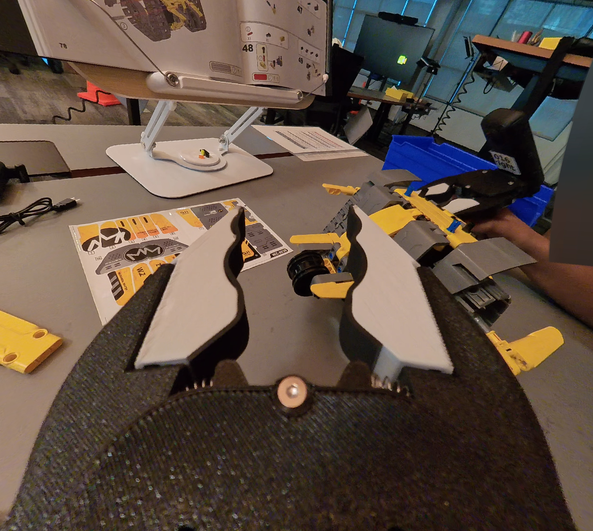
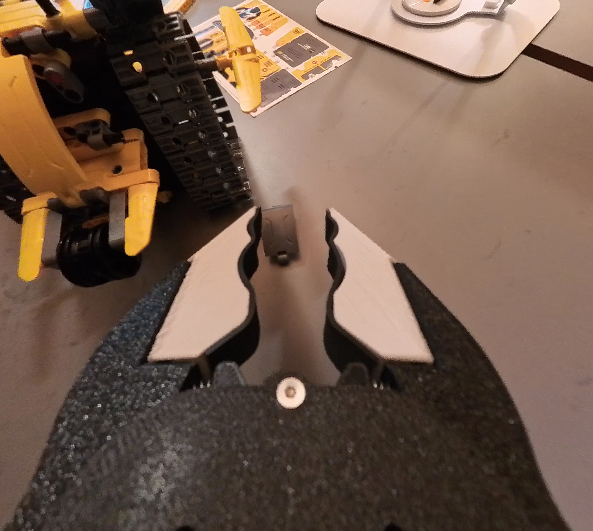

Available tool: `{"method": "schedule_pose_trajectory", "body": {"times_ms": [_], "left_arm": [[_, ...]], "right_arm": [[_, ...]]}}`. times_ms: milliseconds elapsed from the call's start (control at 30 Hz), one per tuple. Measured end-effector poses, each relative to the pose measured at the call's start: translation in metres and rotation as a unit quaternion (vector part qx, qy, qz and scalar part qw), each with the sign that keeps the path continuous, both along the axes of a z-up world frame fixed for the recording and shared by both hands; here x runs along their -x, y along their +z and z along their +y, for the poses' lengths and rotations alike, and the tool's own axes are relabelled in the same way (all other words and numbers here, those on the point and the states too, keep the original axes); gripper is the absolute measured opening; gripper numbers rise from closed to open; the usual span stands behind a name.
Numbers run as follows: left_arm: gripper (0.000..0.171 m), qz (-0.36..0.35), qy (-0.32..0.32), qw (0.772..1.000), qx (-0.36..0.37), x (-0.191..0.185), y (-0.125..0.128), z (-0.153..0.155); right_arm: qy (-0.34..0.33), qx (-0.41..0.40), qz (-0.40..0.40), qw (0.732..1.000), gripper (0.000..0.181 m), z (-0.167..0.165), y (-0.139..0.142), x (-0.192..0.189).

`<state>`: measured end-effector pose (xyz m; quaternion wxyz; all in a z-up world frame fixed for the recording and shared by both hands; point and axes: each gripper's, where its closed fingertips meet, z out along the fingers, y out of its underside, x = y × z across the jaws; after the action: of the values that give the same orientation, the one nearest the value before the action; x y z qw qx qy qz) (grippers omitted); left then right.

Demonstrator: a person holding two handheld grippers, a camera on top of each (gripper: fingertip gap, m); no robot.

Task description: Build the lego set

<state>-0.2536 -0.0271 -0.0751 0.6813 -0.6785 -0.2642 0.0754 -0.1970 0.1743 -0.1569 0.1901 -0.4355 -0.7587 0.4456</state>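
A yellow, grey and black brick-built tracked vehicle model lies on the grey table. My left gripper is open and empty, low over the table, with its right finger close beside the model's black front wheel. In the right wrist view the model stands to the left. My right gripper is open, and a small grey panel piece lies on the table between its fingertips, nearer the left one. A hand holds the right gripper at the model's far side.
A white book stand holds an open instruction booklet; its base shows at top right. A sticker sheet and a black cable lie left. A loose yellow panel lies near left. A blue bin stands behind the model. The tips of one gripper are about 25 cm away from the tips of the other.
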Motion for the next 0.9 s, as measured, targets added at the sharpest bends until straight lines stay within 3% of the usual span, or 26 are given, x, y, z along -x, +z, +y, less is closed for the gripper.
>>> {"method": "schedule_pose_trajectory", "body": {"times_ms": [533,900], "left_arm": [[0.063,-0.019,-0.002,1.000,-0.007,0.004,-0.004,-0.002],[0.063,-0.013,0.000,1.000,-0.009,0.003,-0.001,-0.002]], "right_arm": [[-0.002,0.011,-0.019,1.000,0.040,0.002,-0.007,0.001],[0.046,-0.025,-0.053,0.997,0.053,-0.007,-0.019,-0.013]]}}
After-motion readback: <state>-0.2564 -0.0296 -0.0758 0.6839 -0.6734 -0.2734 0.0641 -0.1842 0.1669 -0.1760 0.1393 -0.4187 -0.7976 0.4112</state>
